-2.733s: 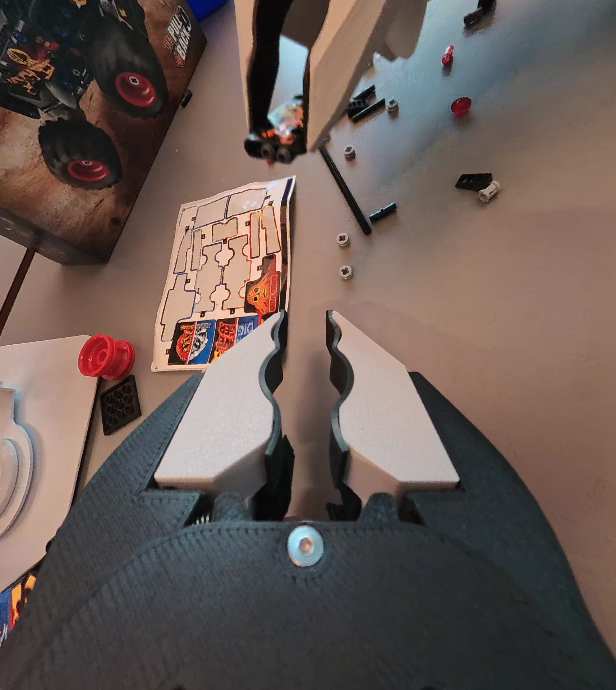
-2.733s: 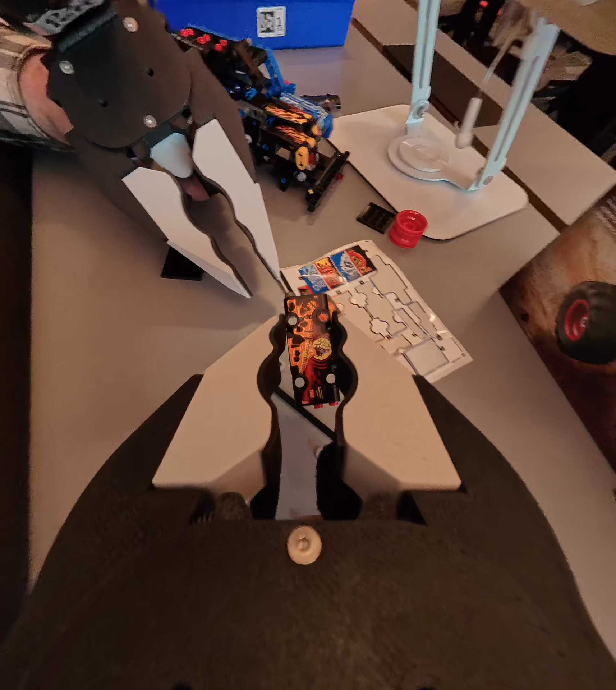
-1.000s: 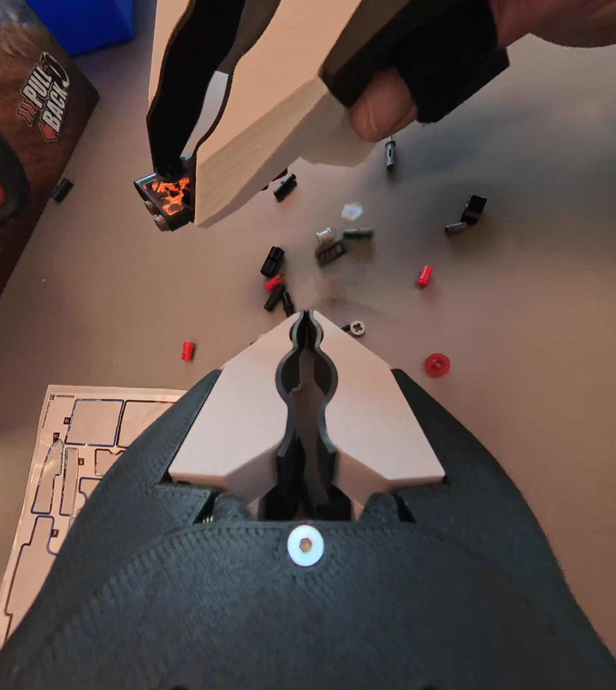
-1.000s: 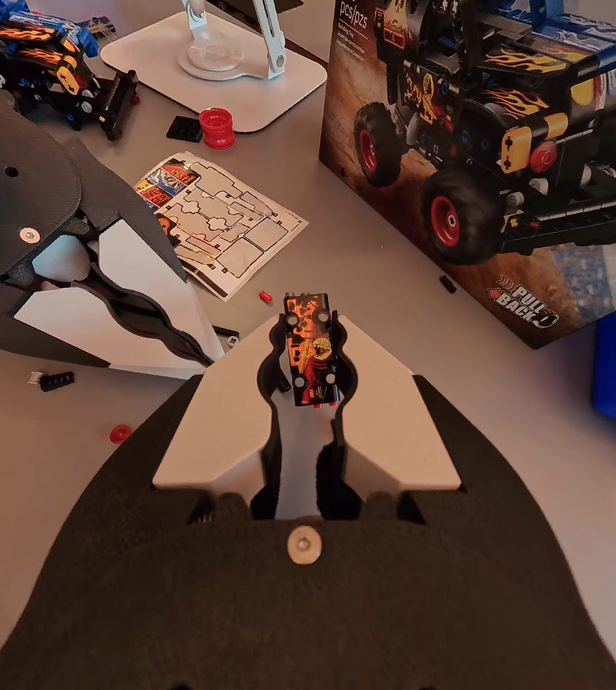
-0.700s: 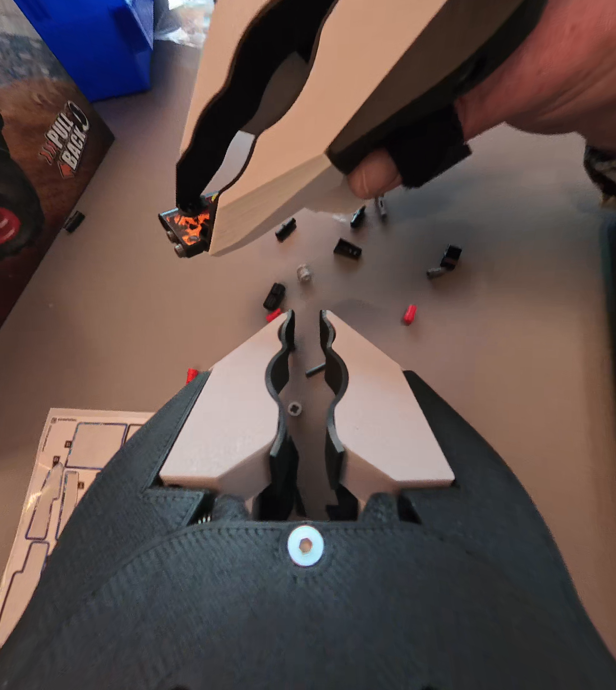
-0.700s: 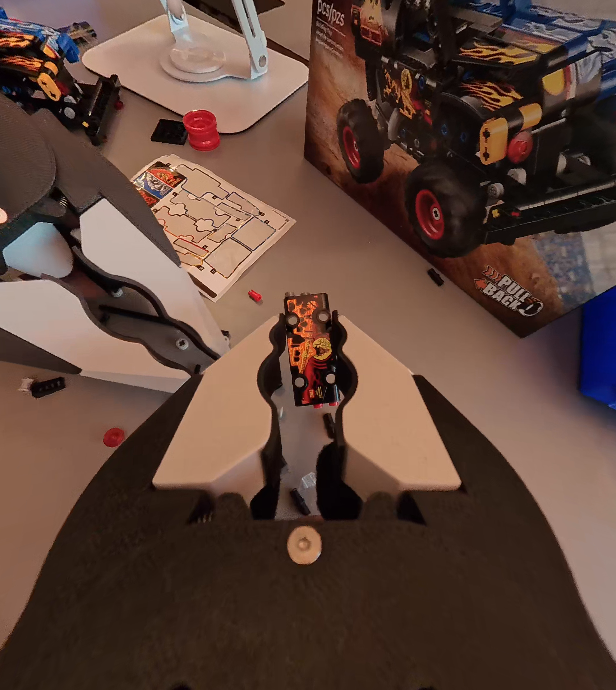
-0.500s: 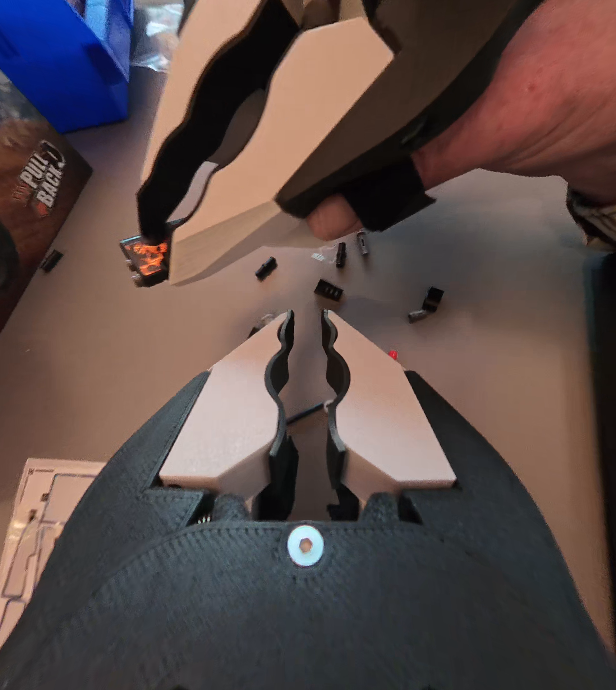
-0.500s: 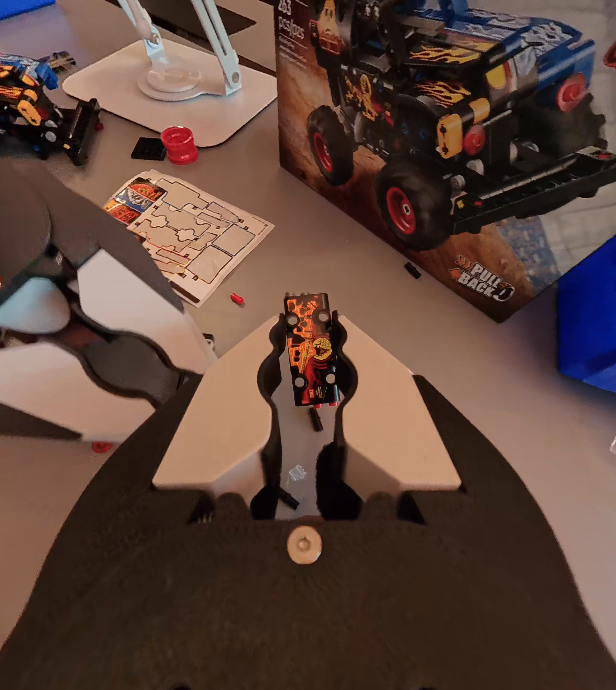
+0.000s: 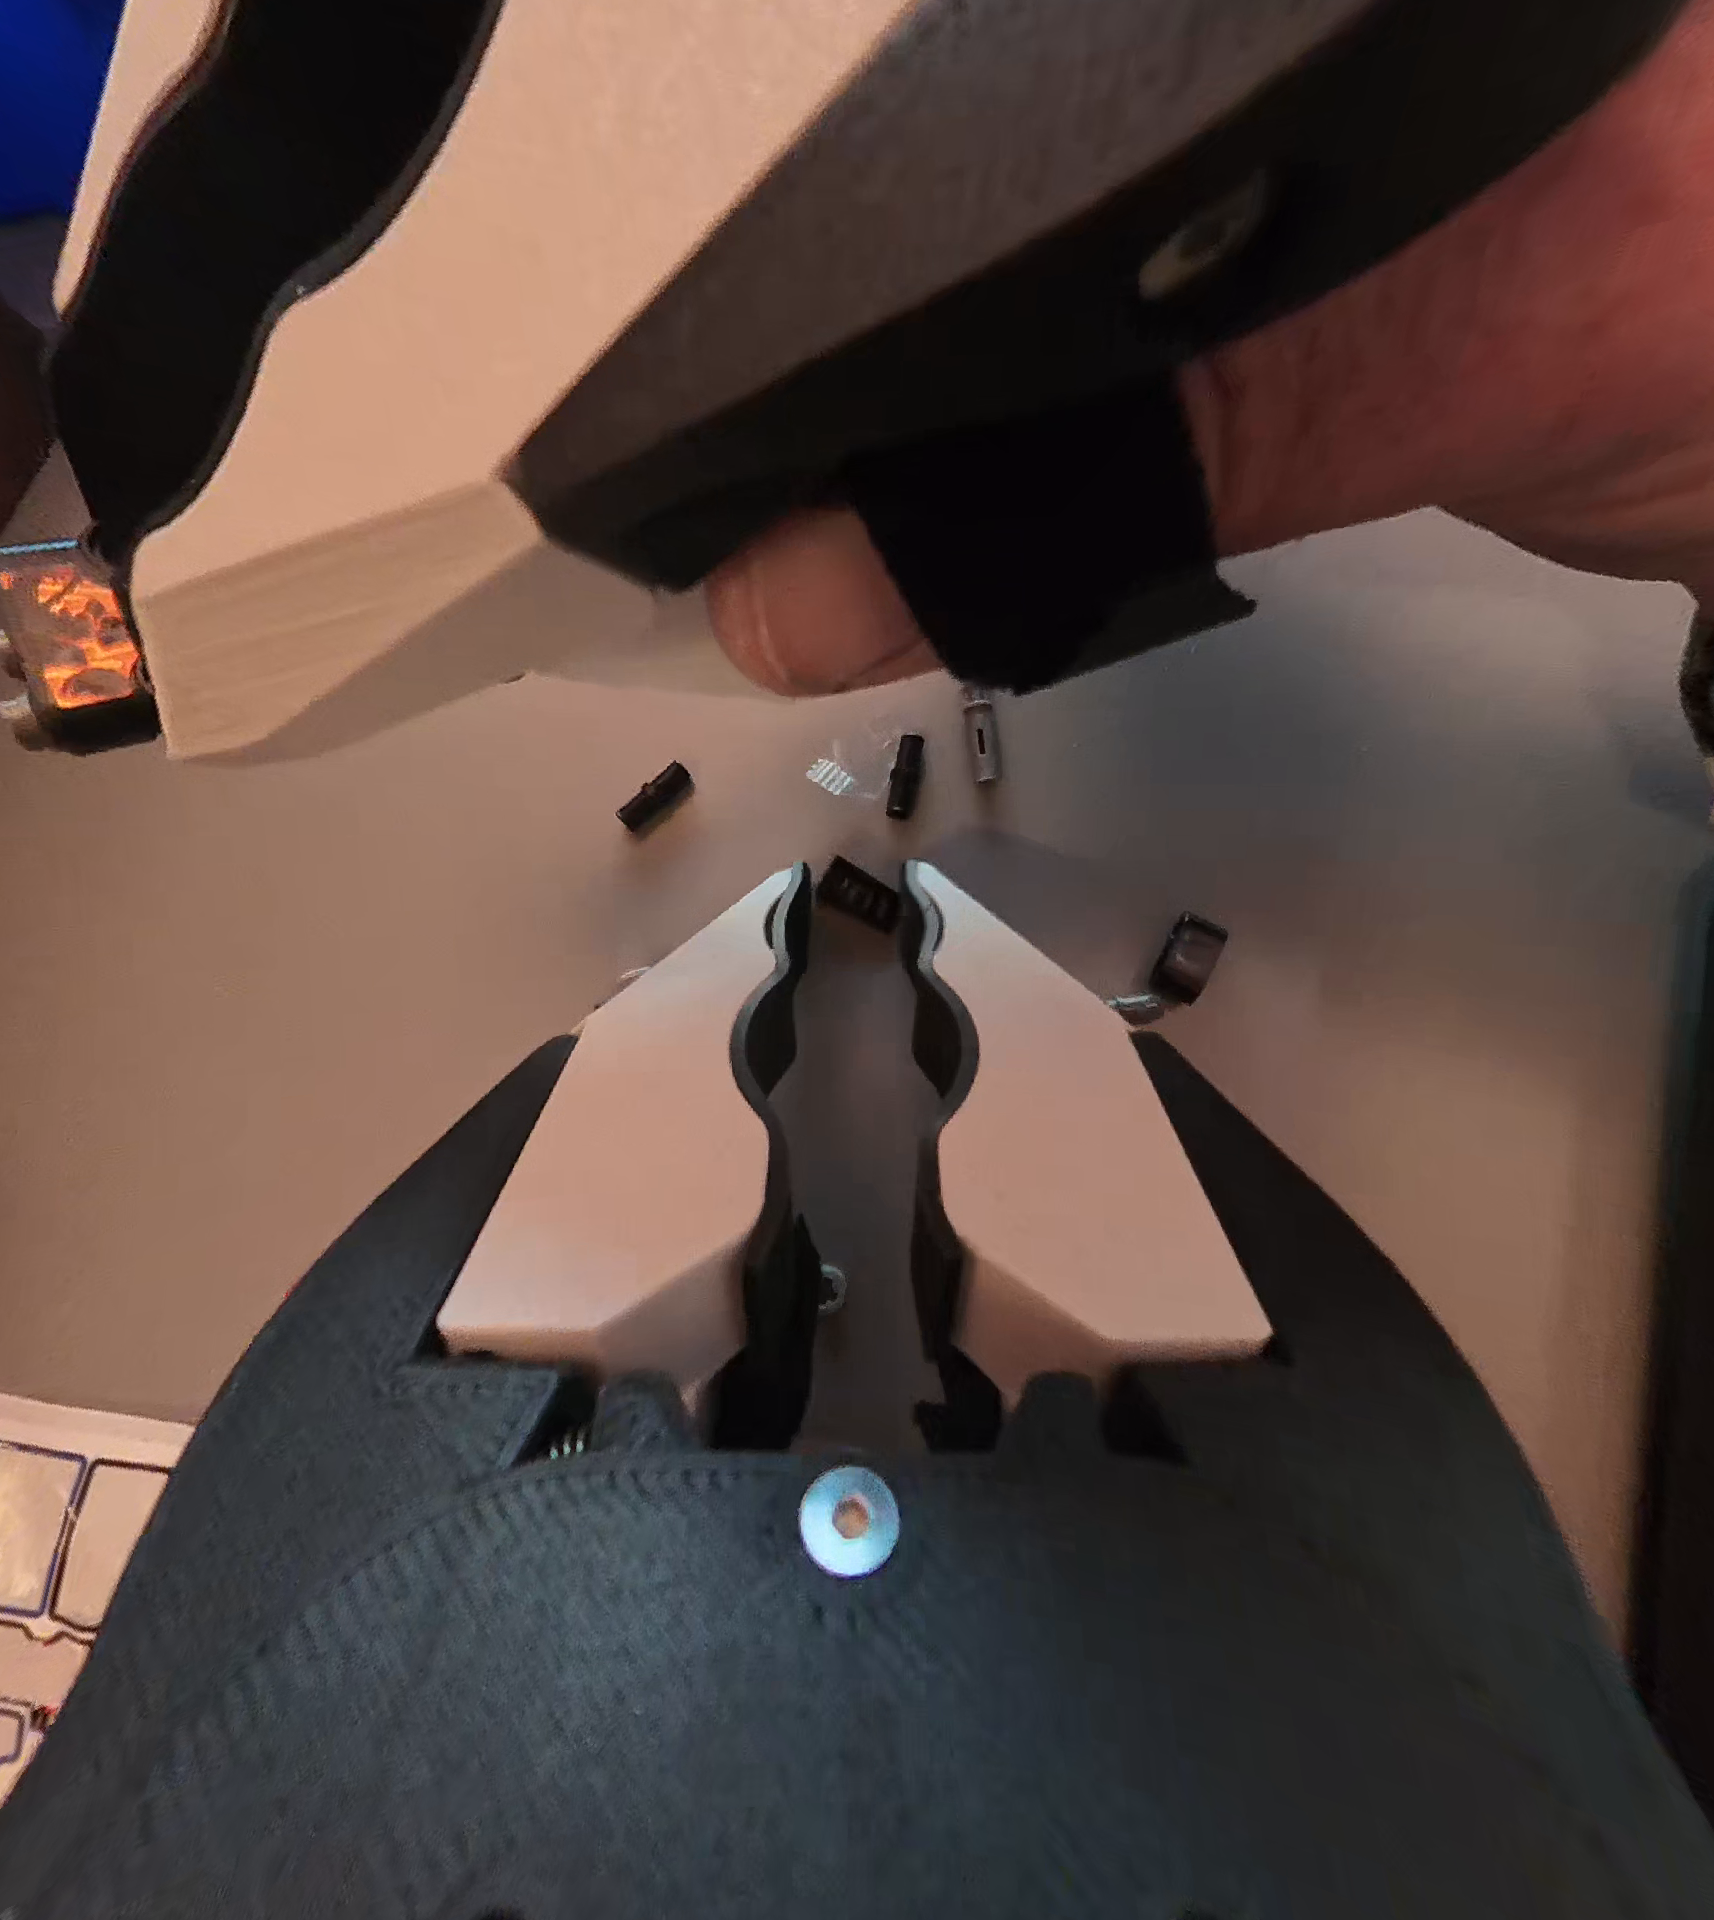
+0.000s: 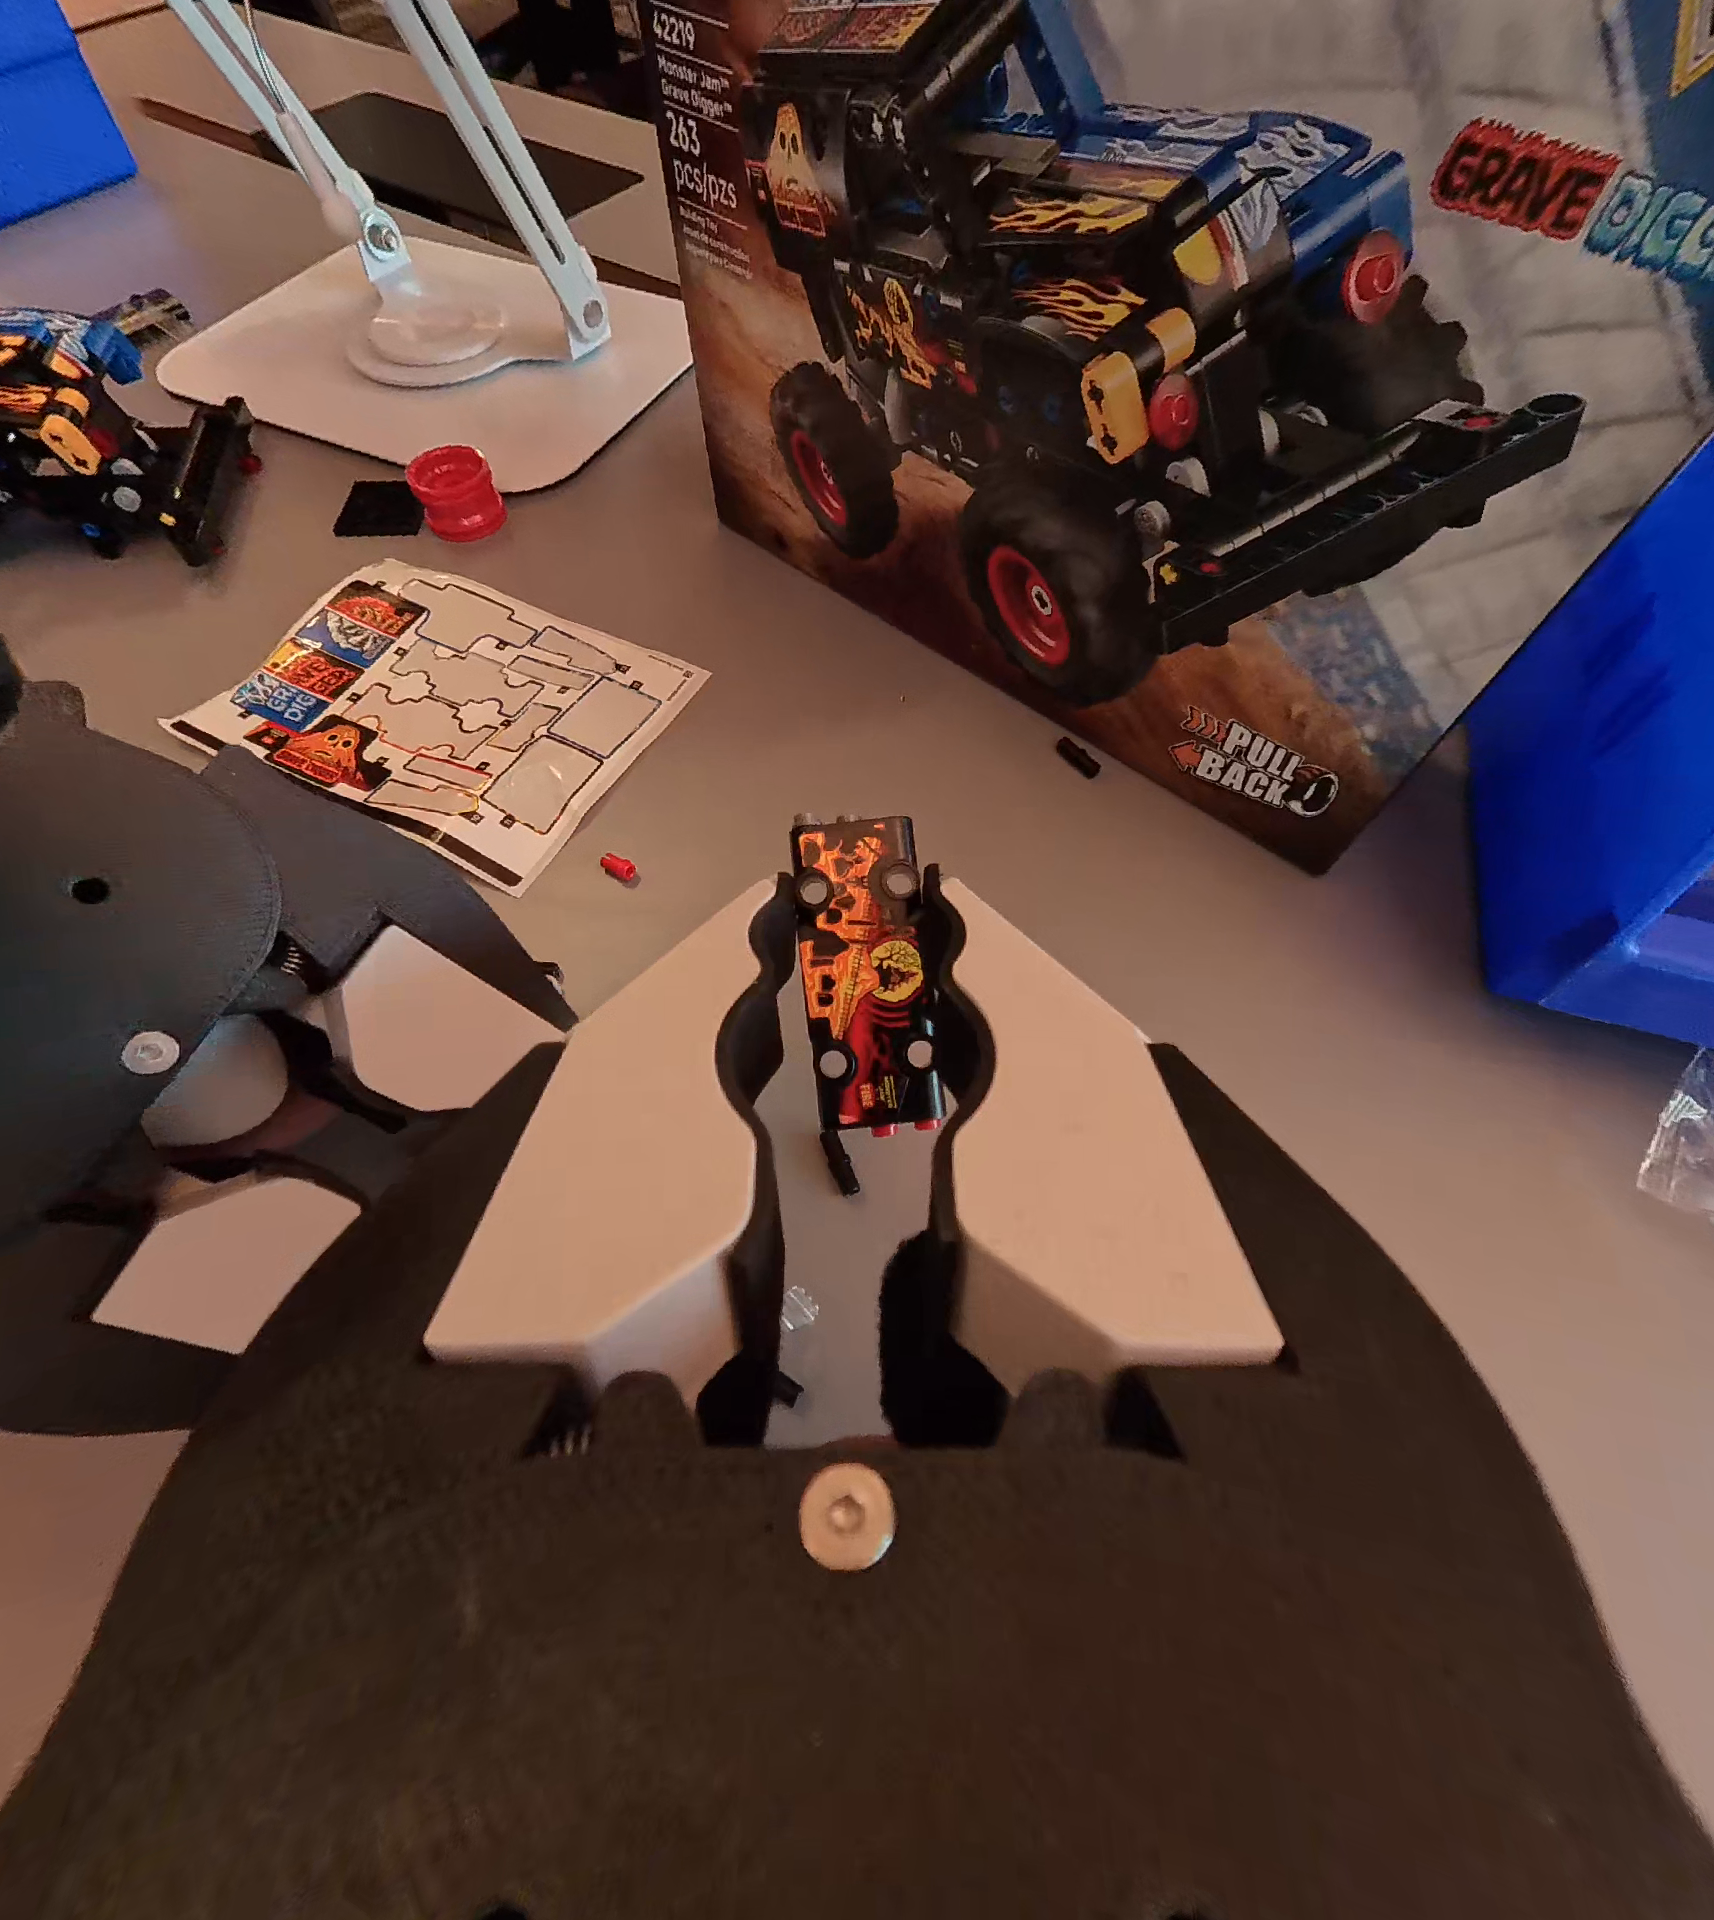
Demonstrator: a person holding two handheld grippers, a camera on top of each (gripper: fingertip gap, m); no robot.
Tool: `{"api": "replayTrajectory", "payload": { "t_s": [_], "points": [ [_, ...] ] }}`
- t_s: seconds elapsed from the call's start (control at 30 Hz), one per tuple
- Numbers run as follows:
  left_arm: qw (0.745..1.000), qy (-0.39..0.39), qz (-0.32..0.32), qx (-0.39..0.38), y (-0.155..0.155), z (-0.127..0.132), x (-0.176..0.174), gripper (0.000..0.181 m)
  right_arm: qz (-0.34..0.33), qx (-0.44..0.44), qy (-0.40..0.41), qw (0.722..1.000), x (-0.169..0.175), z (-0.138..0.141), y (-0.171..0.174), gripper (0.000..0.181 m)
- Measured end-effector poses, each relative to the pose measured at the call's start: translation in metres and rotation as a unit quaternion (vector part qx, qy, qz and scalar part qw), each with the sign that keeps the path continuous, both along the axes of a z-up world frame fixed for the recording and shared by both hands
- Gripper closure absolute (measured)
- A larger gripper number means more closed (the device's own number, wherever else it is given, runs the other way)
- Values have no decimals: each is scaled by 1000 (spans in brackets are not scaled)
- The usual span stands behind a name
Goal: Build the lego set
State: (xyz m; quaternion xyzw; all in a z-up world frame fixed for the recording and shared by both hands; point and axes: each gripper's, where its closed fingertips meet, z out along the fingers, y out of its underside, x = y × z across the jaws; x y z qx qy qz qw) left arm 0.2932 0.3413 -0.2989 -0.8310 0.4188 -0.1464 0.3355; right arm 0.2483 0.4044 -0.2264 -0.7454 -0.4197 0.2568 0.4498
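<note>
A: Which claw carries a part?

B: The right claw [image 10: 855, 914], clamped on a black Lego panel with an orange flame sticker [image 10: 863, 977]. The panel stands lengthwise between the fingers above the grey table [image 10: 1092, 935].

A: And the left claw [image 9: 855, 883]?

B: Fingers apart, tips low over the table, with a small black ridged piece [image 9: 861, 894] lying between them, untouched. Black pins [image 9: 653, 796] and a grey pin [image 9: 982, 738] lie just beyond.

A: Surroundings?

B: The set's box [image 10: 1092, 395] stands ahead of the right claw. To its left lie a sticker sheet [image 10: 448, 696], a red wheel hub [image 10: 456, 492], a white stand base [image 10: 479, 405] and the partly built truck [image 10: 32, 426]. A blue bin [image 10: 1653, 831] sits at right.
</note>
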Motion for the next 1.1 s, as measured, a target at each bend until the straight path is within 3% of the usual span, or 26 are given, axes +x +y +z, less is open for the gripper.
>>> {"api": "replayTrajectory", "payload": {
  "t_s": [0.3,0.43,0.6,0.73,0.9,1.1],
  "points": [
    [1000,5,-16,24,3,2,0,172,2,4,9,1000,2,3,0,160],
    [999,-22,-11,35,0,19,-13,173,15,26,21,999,-1,12,-4,160],
    [987,-156,15,33,-16,69,-59,173,68,83,26,994,-21,26,-23,160],
    [956,-288,35,34,-28,105,-105,173,123,134,16,983,-44,33,-47,160],
    [907,-418,46,-18,-30,121,-135,173,173,198,-1,965,-73,42,-78,160],
    [896,-442,33,-41,-28,115,-137,173,186,224,-29,956,-85,37,-88,160]
  ]
}}
